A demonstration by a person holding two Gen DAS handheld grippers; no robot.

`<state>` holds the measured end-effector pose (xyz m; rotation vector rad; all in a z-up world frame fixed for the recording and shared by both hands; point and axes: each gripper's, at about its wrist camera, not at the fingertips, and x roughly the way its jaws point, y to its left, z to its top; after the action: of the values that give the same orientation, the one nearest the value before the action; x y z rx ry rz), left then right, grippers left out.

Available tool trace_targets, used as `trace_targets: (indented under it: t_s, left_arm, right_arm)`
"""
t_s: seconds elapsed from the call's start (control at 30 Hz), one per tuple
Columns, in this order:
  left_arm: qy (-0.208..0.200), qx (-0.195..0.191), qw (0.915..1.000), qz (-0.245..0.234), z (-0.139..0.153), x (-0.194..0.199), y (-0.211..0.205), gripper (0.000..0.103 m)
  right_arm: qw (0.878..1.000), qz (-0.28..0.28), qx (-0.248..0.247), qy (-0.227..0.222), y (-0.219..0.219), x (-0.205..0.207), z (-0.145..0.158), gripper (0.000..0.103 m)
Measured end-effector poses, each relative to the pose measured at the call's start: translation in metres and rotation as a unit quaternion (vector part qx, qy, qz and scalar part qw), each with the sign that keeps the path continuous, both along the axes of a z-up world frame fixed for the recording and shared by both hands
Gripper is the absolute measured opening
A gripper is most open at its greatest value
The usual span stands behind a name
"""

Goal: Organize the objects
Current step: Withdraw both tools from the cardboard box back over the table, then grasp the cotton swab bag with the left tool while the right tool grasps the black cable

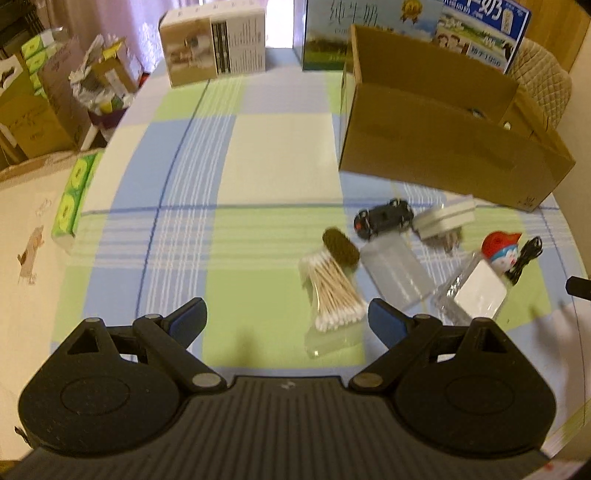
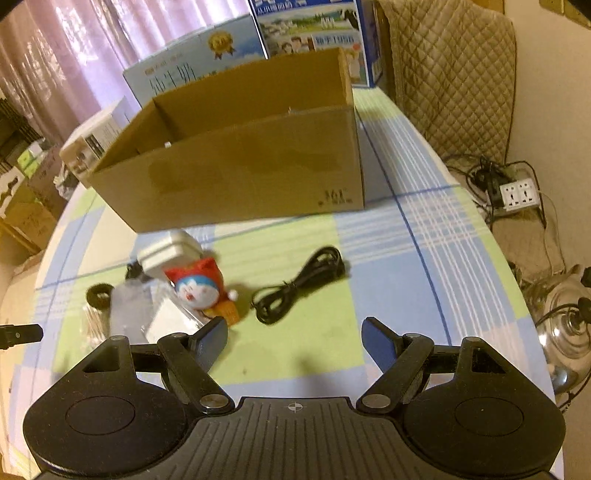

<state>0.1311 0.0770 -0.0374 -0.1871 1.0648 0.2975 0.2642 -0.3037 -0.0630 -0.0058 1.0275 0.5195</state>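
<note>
An open cardboard box stands on the checked tablecloth. In front of it lie a pack of cotton swabs, a brown brush, a black toy car, a white adapter, clear plastic containers, a red and blue cat figure and a coiled black cable. My left gripper is open and empty, just left of the swabs. My right gripper is open and empty, near the cable and the figure.
Milk cartons and a white box stand at the table's far edge. Green tissue packs lie at the left edge. A quilted chair, a power strip and a metal kettle are to the right of the table.
</note>
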Motion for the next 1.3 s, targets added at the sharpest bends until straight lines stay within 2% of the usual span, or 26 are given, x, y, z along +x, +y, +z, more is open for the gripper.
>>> trace_targets:
  t_s: [0.3,0.43,0.9,1.1,1.13,1.17,1.27,1.3]
  left_arm:
    - [0.008,-0.004,1.0000,-0.001,-0.028,0.013,-0.015,0.089]
    - [0.024,-0.018,0.9995,0.008,-0.044,0.023,-0.015,0.086]
    - [0.038,-0.003,0.9992,0.015,-0.072,0.056,-0.012,0.081]
    - [0.036,-0.001,0.9993,0.010,-0.077,0.062,-0.014,0.066]
    - [0.034,-0.003,0.9994,0.010,-0.078,0.062,-0.014,0.059]
    - [0.032,-0.002,0.9995,0.009,-0.079,0.062,-0.015,0.057]
    - [0.019,0.000,0.9998,-0.001,-0.077,0.055,-0.012,0.037]
    - [0.018,-0.001,0.9998,-0.002,-0.077,0.052,-0.010,0.035]
  right_arm:
    - [1.000,-0.003,-0.004,0.012,-0.009,0.013,-0.011,0.077]
    - [1.000,-0.007,-0.010,0.020,-0.014,0.016,-0.016,0.077]
    - [0.999,-0.024,-0.014,0.029,-0.030,0.032,-0.025,0.077]
    - [1.000,-0.007,-0.008,0.020,-0.025,0.036,-0.028,0.077]
    - [1.000,0.000,-0.006,0.015,-0.024,0.036,-0.028,0.077]
    - [1.000,0.007,-0.005,0.010,-0.022,0.036,-0.029,0.077]
    - [0.999,0.032,-0.002,0.000,-0.017,0.037,-0.033,0.077]
    - [0.999,0.039,-0.002,-0.004,-0.015,0.037,-0.035,0.077]
